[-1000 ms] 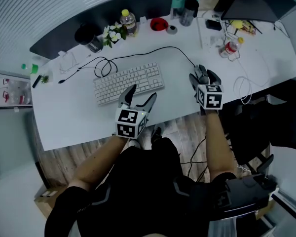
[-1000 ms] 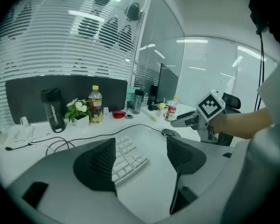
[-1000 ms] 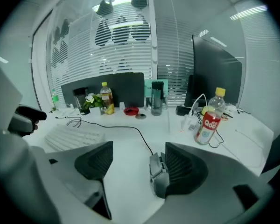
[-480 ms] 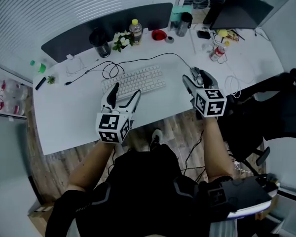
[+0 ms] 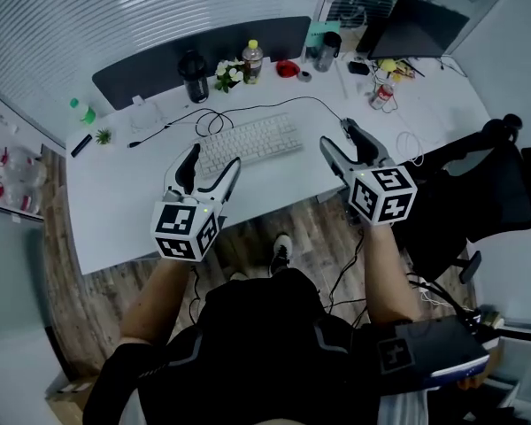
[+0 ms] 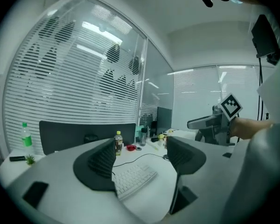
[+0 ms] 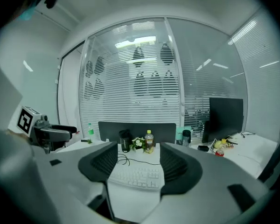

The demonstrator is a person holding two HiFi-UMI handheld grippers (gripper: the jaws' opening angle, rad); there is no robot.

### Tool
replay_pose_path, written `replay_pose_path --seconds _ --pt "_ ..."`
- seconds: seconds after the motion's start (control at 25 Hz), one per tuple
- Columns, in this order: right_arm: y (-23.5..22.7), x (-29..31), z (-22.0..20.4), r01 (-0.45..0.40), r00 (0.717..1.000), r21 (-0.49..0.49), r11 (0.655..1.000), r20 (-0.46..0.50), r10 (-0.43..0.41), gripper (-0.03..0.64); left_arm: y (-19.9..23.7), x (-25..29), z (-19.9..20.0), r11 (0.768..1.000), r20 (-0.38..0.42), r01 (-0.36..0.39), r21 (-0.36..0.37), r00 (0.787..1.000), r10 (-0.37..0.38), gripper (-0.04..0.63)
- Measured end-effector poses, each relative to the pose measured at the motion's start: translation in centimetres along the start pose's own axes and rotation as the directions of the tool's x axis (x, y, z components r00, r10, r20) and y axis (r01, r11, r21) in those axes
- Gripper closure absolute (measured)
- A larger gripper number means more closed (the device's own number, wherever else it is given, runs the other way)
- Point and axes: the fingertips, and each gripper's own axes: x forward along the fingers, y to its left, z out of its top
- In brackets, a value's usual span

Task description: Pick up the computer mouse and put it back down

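Both grippers hang in the air over the white desk's (image 5: 133,211) front edge, well above it. My left gripper (image 5: 214,156) is open and empty; in the left gripper view (image 6: 142,155) only the keyboard shows between its jaws. My right gripper (image 5: 336,132) is open with its jaws closing, and nothing is between them in the right gripper view (image 7: 137,160). The mouse's black cable (image 5: 274,103) runs across the desk to a spot under the right gripper's fingers. The mouse itself is hidden there in the head view.
A white keyboard (image 5: 250,142) lies mid-desk. Along the back stand a black cup (image 5: 195,65), flowers (image 5: 230,73), a yellow-capped bottle (image 5: 252,60), a red bowl (image 5: 288,66) and a dark monitor (image 5: 411,25). A black office chair (image 5: 504,175) stands at the right.
Both grippers have risen off the desk and drawn back toward the person. The right gripper has lifted away from the mouse's spot, and its jaws have narrowed.
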Motion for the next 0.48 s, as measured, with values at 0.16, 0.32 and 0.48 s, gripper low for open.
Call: replay_pose_path --seconds 0.16,0.32,0.48 --pt "2.6 -2.3 1.8 -0.007 0.999 0.001 1.0 0.046 0.007 0.364 0.1 -2.5 0.9 0.996 0.024 0.055 -0.072 0.998 -0.053 0.238" --pt "4.5 -3.5 2.9 -0.033 0.997 -0.02 0.999 0.075 0.035 0.393 0.3 -4.7 2.2 0.999 0.05 0.022 -0.038 0.999 -0.02 0.238" --pt "5.4 -3.6 3.7 -0.071 0.993 -0.026 0.997 0.091 0.073 0.419 0.0 -6.1 3.1 1.0 0.055 0.016 -0.025 0.998 -0.015 0.244"
